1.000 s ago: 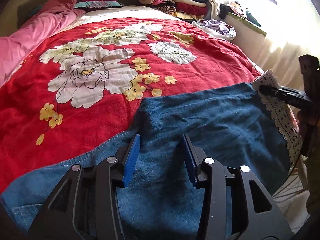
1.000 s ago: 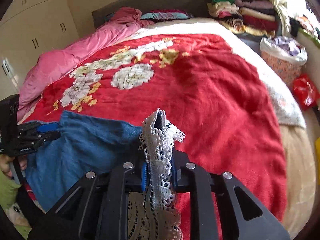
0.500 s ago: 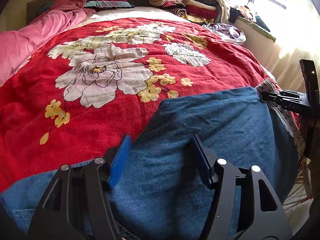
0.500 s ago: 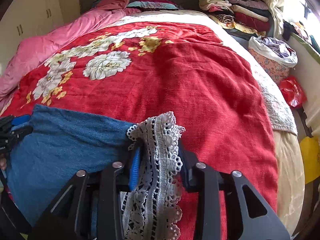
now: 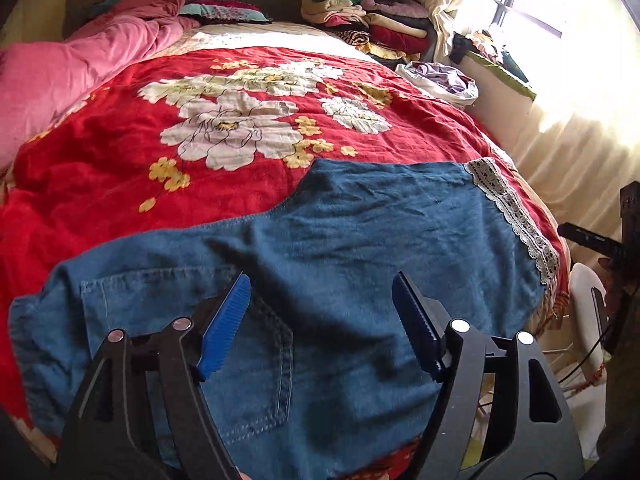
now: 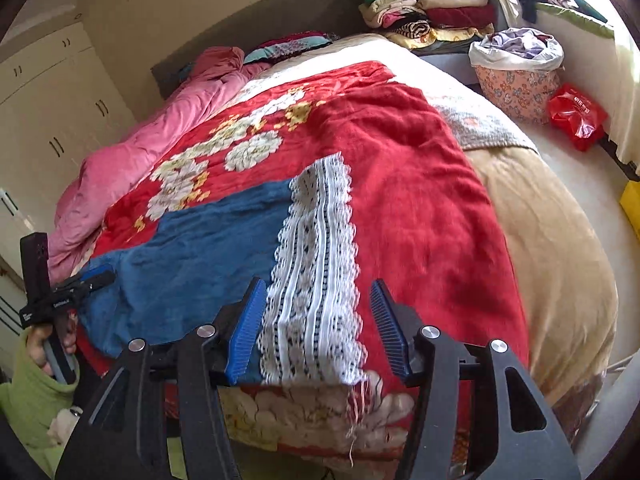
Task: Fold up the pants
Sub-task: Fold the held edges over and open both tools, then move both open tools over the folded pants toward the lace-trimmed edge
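Note:
Blue denim pants (image 5: pixel 340 248) lie spread flat on the red floral blanket (image 5: pixel 120 168) near the bed's front edge, back pocket (image 5: pixel 176 312) up at the left, white lace cuff (image 5: pixel 512 208) at the right. My left gripper (image 5: pixel 322 320) is open and empty just above the seat and pocket area. In the right wrist view the lace cuff (image 6: pixel 316 280) lies flat on the blanket, and my right gripper (image 6: pixel 316 328) is open around its near end without holding it. The left gripper (image 6: pixel 80 284) also shows at the far left there.
A pink duvet (image 5: pixel 60 72) lies along the bed's left side. Stacks of folded clothes (image 5: pixel 368 28) sit at the head of the bed. A laundry basket (image 6: pixel 516 76) and a red bag (image 6: pixel 576 116) stand on the floor at the right. White cupboards (image 6: pixel 52 104) line the left wall.
My right gripper opened and let go of the lace cuff, which now lies flat. Both grippers pulled back and up; the left jaws spread wider.

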